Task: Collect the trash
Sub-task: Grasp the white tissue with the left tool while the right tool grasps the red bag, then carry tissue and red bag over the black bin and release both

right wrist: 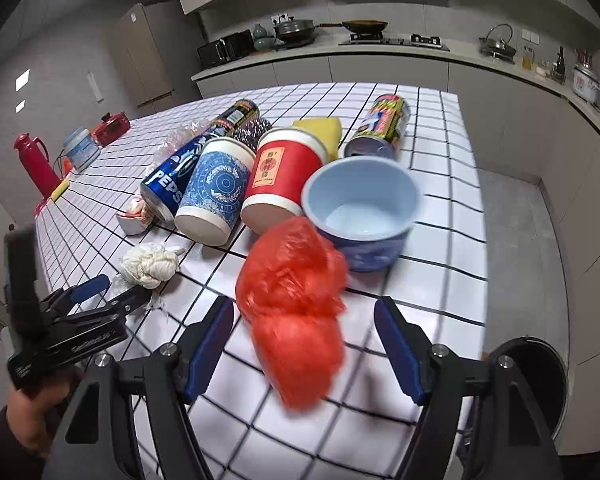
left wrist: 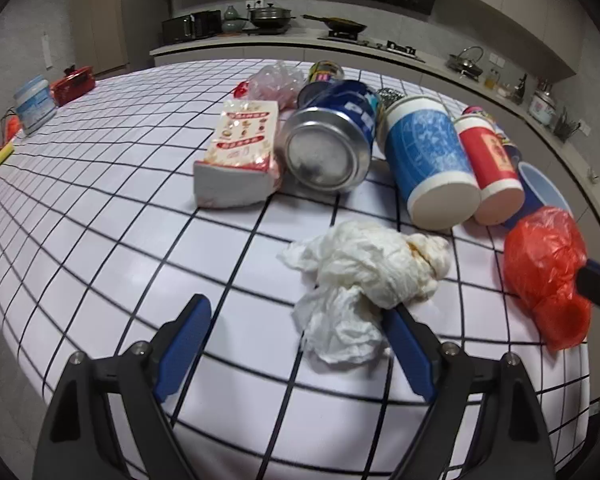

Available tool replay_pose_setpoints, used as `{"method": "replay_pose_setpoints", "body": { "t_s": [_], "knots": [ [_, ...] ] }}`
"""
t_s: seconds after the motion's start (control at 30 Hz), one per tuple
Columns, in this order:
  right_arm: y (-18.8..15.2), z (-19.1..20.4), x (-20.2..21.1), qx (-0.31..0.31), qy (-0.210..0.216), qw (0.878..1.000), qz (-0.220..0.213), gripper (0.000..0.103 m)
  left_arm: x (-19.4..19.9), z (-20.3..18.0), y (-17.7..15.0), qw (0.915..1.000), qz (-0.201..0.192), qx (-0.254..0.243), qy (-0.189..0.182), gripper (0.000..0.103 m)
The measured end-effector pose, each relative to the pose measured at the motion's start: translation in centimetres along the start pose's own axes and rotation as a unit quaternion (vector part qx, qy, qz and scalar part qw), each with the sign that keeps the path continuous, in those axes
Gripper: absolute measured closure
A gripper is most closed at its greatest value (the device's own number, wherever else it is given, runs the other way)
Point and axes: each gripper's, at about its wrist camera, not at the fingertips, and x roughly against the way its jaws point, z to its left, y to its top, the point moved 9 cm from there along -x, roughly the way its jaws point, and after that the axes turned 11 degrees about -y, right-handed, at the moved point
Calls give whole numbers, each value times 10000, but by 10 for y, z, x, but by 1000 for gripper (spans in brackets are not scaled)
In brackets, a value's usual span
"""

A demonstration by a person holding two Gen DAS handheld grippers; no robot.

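Left hand-held gripper (left wrist: pixel 296 320) stands wide, nothing clamped; the crumpled white tissue wad (left wrist: pixel 364 276) lies on the checked worktop (left wrist: pixel 100 220), its near part between the jaws, the right blue finger (left wrist: pixel 408 352) touching its edge, the left one apart from it. Right hand-held gripper (right wrist: pixel 304 320) also stands apart, with the red plastic bag (right wrist: pixel 292 300) lying between the jaws; pads do not press it, gaps show on both sides.

Left wrist view only: a paper-wrapped pack (left wrist: pixel 240 156) fully seen beside the lying Pepsi can (left wrist: pixel 332 136), can bottom facing the camera. Blue paper cup (left wrist: pixel 428 160) and red paper cup (left wrist: pixel 488 168) lie on their sides next to it.

Right wrist view only: an upright light-blue bowl (right wrist: pixel 364 208) just behind the red bag, seen whole; a yellow sponge (right wrist: pixel 324 128), a second can (right wrist: pixel 380 124) behind it, a red thermos (right wrist: pixel 36 164) at the far left, a dark round bin (right wrist: pixel 540 380) below the worktop edge at right, and the person's hand (right wrist: pixel 24 408) gripping the left tool.
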Motion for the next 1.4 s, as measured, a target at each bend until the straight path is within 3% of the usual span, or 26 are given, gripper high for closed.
{"method": "replay_pose_setpoints", "body": {
  "t_s": [0.07, 0.13, 0.37, 0.4, 0.43, 0.5, 0.53, 1.0, 1.4],
  "knots": [
    [0, 5, -10, -27, 6, 10000, 85, 36, -1, -5, 2, 9999, 20, -47, -104, 15],
    [-2, 7, -17, -63, 16, 9998, 191, 52, -4, -8, 6, 9997, 21, -62, -231, 15],
    [-10, 4, -16, -214, 168, 9993, 256, 65, -18, -15, 22, 9982, 57, -212, -557, 19],
    [-11, 3, -15, -236, 190, 9992, 263, 65, -18, -18, 24, 9975, 42, -243, -666, 31],
    [-12, 2, -14, -247, 198, 9991, 269, 66, -18, -21, 25, 9968, 41, -311, -738, 54],
    [-13, 1, -11, -260, 208, 9991, 249, 66, -19, -26, 27, 9960, 93, -367, -808, 73],
    [-14, 0, -8, -262, 221, 9992, 226, 67, -18, -27, 28, 9954, 93, -323, -892, 75],
    [-13, -36, 36, -384, 171, 9990, -135, 67, 18, -47, 18, 9964, -136, -198, -813, 77],
    [-30, -153, 91, -914, -311, 9944, -433, 67, 28, -139, 9, 9916, -211, -575, -1138, 77]
  ]
}}
